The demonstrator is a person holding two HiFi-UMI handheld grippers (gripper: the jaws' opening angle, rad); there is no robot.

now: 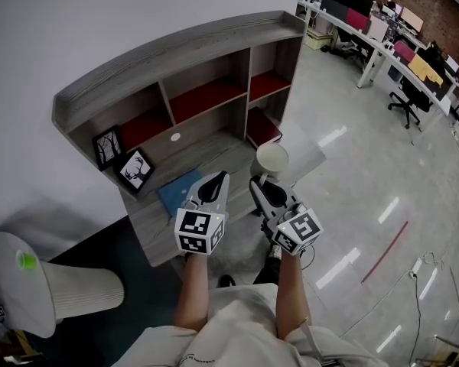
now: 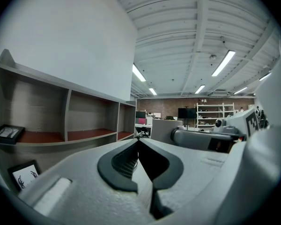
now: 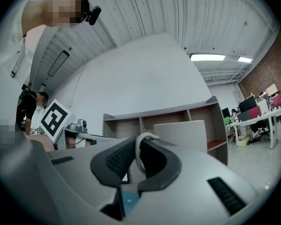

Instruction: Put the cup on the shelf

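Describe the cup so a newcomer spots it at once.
Find the grey desk with red-floored shelves against the white wall. At its right end is the cup, handle pinched in the right tool. It alone is round and pale; neighbours are flat picture frames and a blue pad.

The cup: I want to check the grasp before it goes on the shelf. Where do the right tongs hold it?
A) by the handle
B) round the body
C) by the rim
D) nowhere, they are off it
A: in the right gripper view the right tongs are closed on the thin white handle, and the body of the cup stands beyond their tips.
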